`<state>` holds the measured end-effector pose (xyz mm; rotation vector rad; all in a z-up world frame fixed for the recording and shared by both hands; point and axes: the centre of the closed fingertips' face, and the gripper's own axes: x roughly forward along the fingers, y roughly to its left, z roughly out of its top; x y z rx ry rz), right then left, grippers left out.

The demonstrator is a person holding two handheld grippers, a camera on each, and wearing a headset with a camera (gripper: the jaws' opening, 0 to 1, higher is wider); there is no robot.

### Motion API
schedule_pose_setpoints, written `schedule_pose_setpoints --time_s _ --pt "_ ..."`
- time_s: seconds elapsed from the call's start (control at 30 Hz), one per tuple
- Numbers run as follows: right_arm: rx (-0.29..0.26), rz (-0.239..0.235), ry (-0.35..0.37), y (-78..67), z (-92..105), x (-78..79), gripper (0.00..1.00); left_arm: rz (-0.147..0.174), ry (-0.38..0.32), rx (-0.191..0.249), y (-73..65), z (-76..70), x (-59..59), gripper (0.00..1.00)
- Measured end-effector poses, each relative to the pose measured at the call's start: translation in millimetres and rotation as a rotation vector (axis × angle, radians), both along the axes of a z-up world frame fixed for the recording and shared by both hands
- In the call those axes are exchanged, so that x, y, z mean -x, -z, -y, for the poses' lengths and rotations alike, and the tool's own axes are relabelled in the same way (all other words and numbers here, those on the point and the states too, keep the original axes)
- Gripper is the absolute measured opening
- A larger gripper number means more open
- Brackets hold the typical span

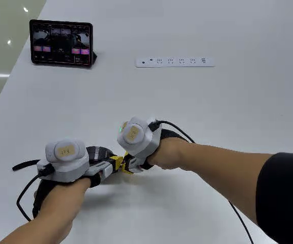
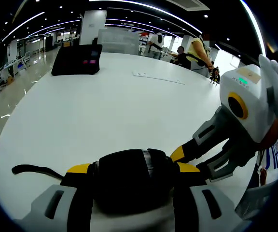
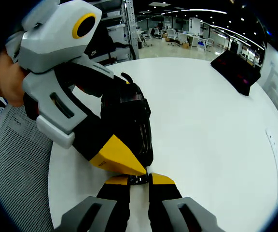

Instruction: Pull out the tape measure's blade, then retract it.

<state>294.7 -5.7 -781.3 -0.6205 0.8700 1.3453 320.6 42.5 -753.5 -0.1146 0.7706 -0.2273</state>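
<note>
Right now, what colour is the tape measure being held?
Black. The tape measure shows best in the left gripper view.

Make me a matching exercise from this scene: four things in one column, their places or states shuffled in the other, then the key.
1. tape measure
2. tablet
3. power strip
4. right gripper

A. lying flat, far middle of the table
B. fingers closed at the tape measure's mouth
C. propped up, far left, screen lit
D. clamped by the left gripper

Pairs: 1-D, 2-C, 3-A, 4-B.
</note>
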Motion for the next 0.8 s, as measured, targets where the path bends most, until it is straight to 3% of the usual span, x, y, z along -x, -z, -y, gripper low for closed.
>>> schedule_pose_setpoints --time_s 0.8 --pt "-0.025 0.020 -0.017 -0.4 -3.8 -0.3 0.12 -0.001 0.003 -0.004 0.1 0.2 -0.2 0.64"
